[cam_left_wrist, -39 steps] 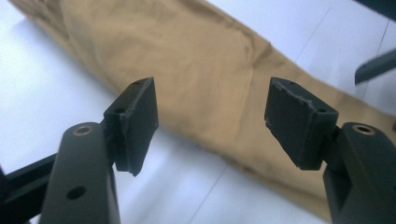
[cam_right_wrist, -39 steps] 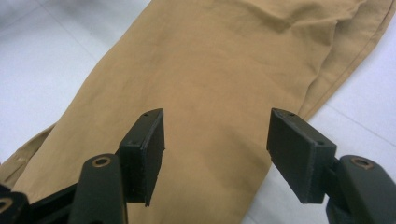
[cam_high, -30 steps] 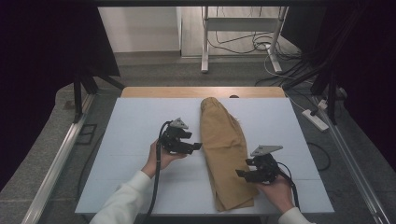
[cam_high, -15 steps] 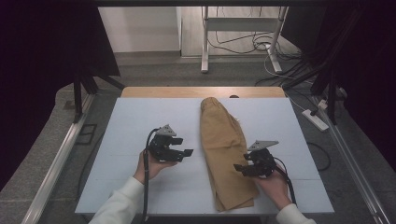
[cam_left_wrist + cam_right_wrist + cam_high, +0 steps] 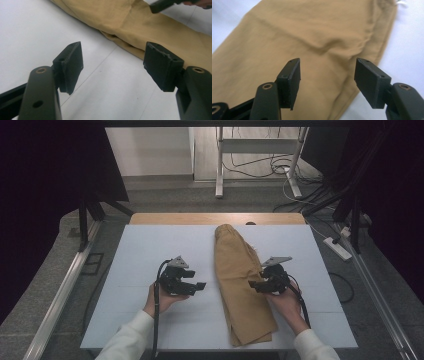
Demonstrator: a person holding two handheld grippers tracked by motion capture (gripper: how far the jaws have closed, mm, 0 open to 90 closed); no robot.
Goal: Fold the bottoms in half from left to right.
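Tan trousers (image 5: 240,285) lay folded lengthwise into a long strip on the white table (image 5: 145,255), running from the 12 o'clock edge down to the 6 o'clock edge, a bit right of centre. Waist end sat at 12 o'clock near the wooden strip (image 5: 170,218), leg hems stacked at 6 o'clock close to the near table edge. Cloth was flat with a few soft creases; in the right gripper view the fabric (image 5: 307,40) ran diagonally with bare table on both sides. Right gripper (image 5: 256,284) sat at the trousers' 3 o'clock edge, about mid-length, pointing to 9 o'clock with its tips over the cloth; jaws were apart, nothing clamped, fabric visible through the gap. Could not tell whether the tips touched the cloth. Left gripper (image 5: 201,285) was at the trousers' 9 o'clock side over bare table, near the cloth but clear of it, pointing to 3 o'clock at the strip; jaws released, gap clear down to the table surface. In the left gripper view the trousers' folded edge (image 5: 130,22) lay beyond the pads at 12 o'clock, and the other gripper's tip (image 5: 162,5) showed at 1 o'clock over the cloth. Each gripper was held in a hand, white sleeves (image 5: 125,340) coming in from 6 o'clock. Beyond the table at 12 o'clock: floor cables (image 5: 260,170) and a metal stand (image 5: 219,165); power strip (image 5: 337,248) on the floor at 3 o'clock.
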